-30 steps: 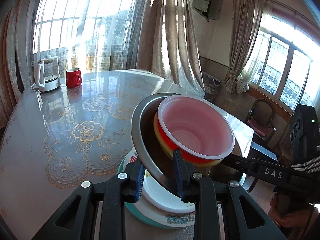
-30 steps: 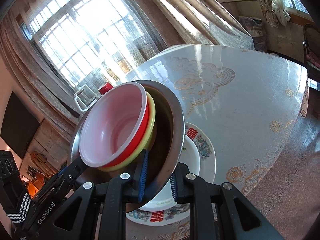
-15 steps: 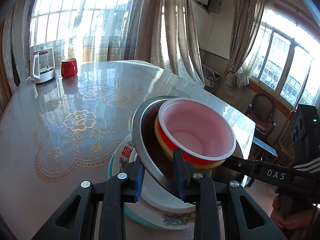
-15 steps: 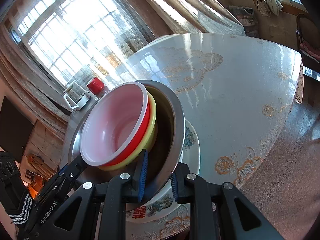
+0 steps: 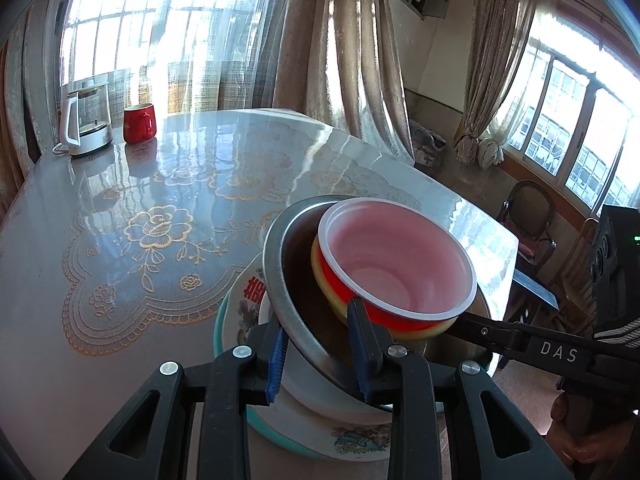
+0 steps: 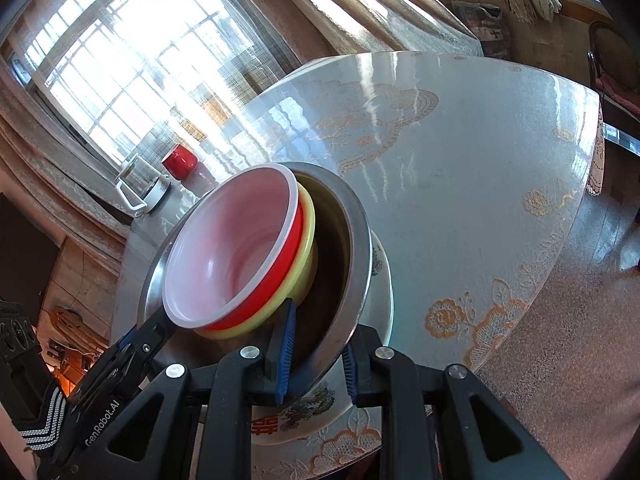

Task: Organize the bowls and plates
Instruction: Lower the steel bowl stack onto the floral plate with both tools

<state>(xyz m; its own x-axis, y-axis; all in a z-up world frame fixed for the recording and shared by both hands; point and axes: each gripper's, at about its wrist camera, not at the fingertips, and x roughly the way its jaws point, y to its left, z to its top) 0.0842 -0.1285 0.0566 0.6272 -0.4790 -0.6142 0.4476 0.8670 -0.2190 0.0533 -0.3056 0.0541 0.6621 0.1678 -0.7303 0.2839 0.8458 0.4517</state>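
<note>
A steel bowl [image 5: 280, 280] holds a yellow bowl [image 5: 320, 276] and a red bowl with a white inside [image 5: 400, 268], nested. My left gripper [image 5: 318, 354] is shut on the steel bowl's near rim. My right gripper [image 6: 316, 356] is shut on its opposite rim [image 6: 356, 260] and shows in the left wrist view as a black arm [image 5: 520, 340]. The bowls hang just above a stack of plates [image 5: 248, 304]: a white plate on a flowered plate on a teal-rimmed one [image 6: 384, 292]. Whether the steel bowl touches the plates is hidden.
The round table [image 5: 120, 208] has a glossy lace-patterned cover. A red mug [image 5: 138, 122] and a glass kettle [image 5: 86, 124] stand at its far edge by the curtained window. Chairs [image 5: 528, 220] stand beyond the table's right edge.
Both grippers have carried the nested bowls lower, closer over the plate stack, with their grip unchanged. More of the table shows beyond.
</note>
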